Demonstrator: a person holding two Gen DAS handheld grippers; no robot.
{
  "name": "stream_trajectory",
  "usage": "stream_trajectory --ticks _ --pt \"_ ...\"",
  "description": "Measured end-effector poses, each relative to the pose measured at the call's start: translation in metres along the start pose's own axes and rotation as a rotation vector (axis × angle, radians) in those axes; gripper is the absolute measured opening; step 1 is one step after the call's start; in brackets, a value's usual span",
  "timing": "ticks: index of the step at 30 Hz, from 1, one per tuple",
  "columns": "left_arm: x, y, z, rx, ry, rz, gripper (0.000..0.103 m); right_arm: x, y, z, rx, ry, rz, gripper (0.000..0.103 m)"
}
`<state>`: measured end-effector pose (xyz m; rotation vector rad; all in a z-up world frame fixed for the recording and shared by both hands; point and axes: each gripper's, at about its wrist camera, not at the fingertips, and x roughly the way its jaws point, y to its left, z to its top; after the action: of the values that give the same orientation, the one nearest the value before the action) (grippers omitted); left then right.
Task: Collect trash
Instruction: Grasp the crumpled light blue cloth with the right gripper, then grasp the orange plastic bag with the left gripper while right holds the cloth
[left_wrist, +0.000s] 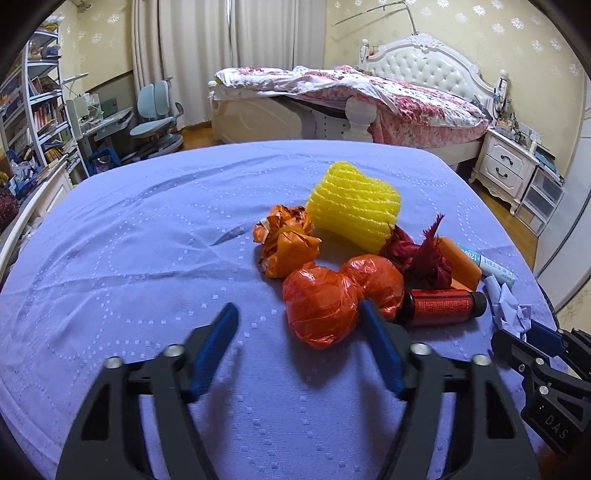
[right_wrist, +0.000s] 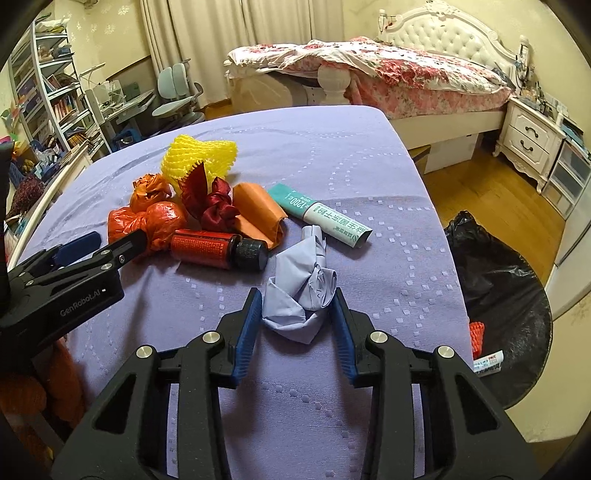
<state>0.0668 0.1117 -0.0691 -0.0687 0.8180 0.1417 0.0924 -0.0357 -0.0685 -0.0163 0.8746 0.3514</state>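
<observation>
A heap of trash lies on the lilac tablecloth (left_wrist: 147, 258): a yellow foam net (left_wrist: 354, 210), a crumpled orange wrapper (left_wrist: 288, 243), a knotted orange plastic bag (left_wrist: 321, 310), a dark red ribbon (left_wrist: 417, 258), a red bottle (left_wrist: 439, 306) with a black cap and a teal-and-white carton (right_wrist: 321, 212). My left gripper (left_wrist: 298, 308) stands open at the orange bag (right_wrist: 147, 221); the right finger touches it and the left finger is well clear. My right gripper (right_wrist: 296, 295) is shut on a crumpled pale blue paper (right_wrist: 299, 306) at the heap's near right.
A black trash bag (right_wrist: 498, 280) sits open on the wooden floor to the right of the table, with an orange net and a small box inside. A bed (left_wrist: 369, 96), a nightstand (right_wrist: 532, 140) and a desk with chairs (left_wrist: 155, 110) stand beyond the table.
</observation>
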Motion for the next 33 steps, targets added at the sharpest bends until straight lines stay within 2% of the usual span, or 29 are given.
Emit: stream_trajectory --ticks 2,5,21,33 --pt "0.003 0.0 -0.001 0.004 0.017 -0.023 0.039 0.0 0.0 0.0 -0.001 0.0 0.002 0.037" --pt "0.002 0.001 -0.001 -0.001 0.019 -0.036 0.036 -0.001 0.0 -0.001 -0.002 -0.001 0.008 0.037" --pt "-0.027 0.0 -0.023 -0.019 -0.019 -0.054 0.033 -0.016 0.0 -0.01 -0.001 -0.026 0.027 0.037" --pt "-0.044 -0.009 -0.024 -0.011 -0.053 -0.073 0.033 -0.033 -0.001 -0.016 -0.005 -0.048 0.03 0.037"
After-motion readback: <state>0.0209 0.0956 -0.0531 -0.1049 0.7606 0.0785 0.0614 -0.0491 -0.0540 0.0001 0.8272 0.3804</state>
